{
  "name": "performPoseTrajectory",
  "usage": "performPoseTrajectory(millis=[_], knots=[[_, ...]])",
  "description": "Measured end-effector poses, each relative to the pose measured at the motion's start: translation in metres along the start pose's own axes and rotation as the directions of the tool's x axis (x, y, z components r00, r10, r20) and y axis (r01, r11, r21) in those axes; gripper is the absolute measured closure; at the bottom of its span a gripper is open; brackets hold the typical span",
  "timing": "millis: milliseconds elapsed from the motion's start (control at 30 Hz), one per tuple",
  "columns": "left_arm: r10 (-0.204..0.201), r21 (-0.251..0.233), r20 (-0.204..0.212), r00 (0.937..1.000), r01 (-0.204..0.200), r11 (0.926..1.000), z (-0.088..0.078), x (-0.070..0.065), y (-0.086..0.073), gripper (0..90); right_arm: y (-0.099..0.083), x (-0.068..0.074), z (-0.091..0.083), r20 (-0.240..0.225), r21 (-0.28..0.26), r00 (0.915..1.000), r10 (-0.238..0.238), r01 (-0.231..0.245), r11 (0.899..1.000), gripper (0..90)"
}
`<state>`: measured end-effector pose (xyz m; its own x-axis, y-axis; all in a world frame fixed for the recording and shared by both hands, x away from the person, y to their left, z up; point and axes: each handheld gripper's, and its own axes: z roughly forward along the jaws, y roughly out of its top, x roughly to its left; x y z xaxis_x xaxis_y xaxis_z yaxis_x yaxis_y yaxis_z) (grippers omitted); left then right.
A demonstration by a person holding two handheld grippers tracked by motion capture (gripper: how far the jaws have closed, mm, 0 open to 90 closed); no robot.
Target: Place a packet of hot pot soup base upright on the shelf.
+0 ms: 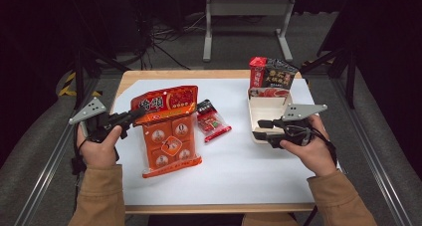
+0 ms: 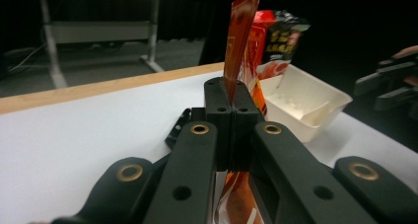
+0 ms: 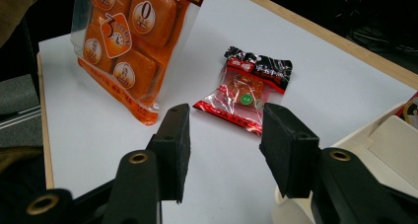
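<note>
A large orange snack pack (image 1: 166,136) with several orange pieces inside hangs tilted above the white sheet, its lower edge near the table. My left gripper (image 1: 137,115) is shut on its top left corner. In the left gripper view the pack's edge (image 2: 241,31) rises from between the closed jaws of my left gripper (image 2: 230,93). A small red and black packet (image 1: 213,121) lies flat beside the pack. My right gripper (image 1: 260,129) hovers open at the left end of the white tray (image 1: 256,111). Nothing sits between the pads of my right gripper (image 3: 224,135), and the small packet (image 3: 246,88) lies beyond them.
A red and black bag (image 1: 271,76) stands at the far end of the white tray (image 2: 315,120). White sheet covers most of the wooden table (image 1: 149,75). A metal frame (image 1: 246,9) stands on the floor beyond the table.
</note>
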<state>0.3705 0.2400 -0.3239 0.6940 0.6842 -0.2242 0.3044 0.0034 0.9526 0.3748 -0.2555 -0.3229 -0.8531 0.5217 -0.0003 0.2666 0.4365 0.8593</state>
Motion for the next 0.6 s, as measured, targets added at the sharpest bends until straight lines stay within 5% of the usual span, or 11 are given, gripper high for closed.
performPoseTrajectory(millis=[333,600], knots=[[0.068,-0.04,0.065,0.9956,-0.065,0.9971,-0.004,-0.017,0.009,90.0,0.003,0.001,0.002,-0.012,-0.005,0.9999,-0.001,0.001,1.0,54.3],[0.074,-0.062,0.112,0.991,-0.067,0.9958,-0.007,-0.025,0.014,90.0,0.008,0.005,0.006,-0.036,-0.012,0.9993,-0.013,0.012,1.0,54.2]])
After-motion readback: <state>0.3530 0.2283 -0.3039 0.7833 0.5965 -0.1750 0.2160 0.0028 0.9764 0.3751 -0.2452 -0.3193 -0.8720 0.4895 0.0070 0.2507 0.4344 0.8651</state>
